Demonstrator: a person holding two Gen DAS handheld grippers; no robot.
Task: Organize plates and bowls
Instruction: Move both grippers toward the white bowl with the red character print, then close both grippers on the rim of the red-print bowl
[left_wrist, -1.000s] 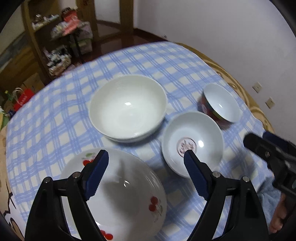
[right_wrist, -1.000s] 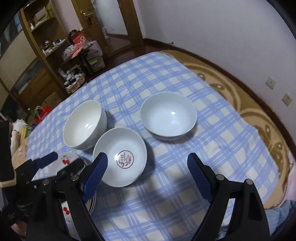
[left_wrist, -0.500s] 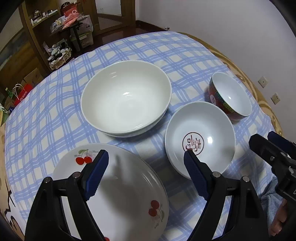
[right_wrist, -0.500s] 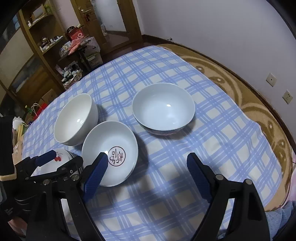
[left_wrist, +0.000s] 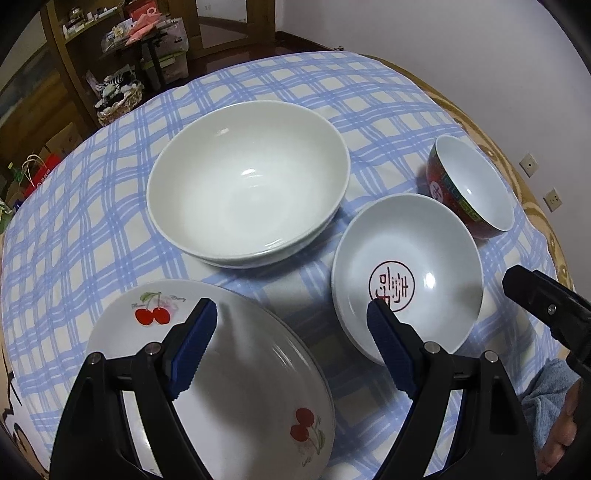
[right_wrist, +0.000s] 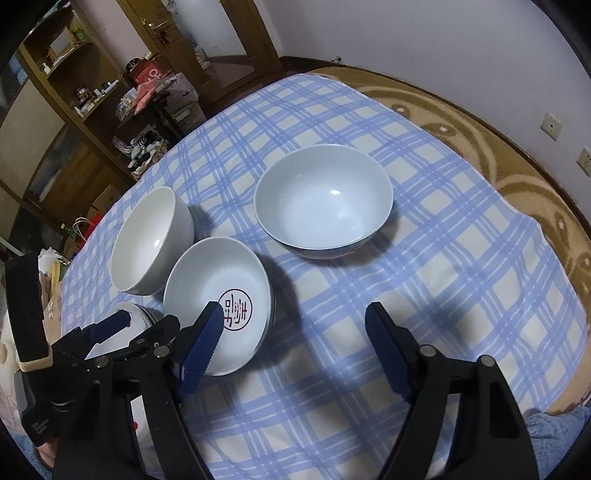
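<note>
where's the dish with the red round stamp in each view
Left wrist: the stamped dish sits right of centre, just beyond the left gripper's right finger.
Right wrist: the same dish lies left of centre, behind the right gripper's left finger.
Shared landmark: the big white bowl beside it.

Left gripper (right_wrist: 122, 325) hides most of the cherry plate (right_wrist: 142, 314).
</note>
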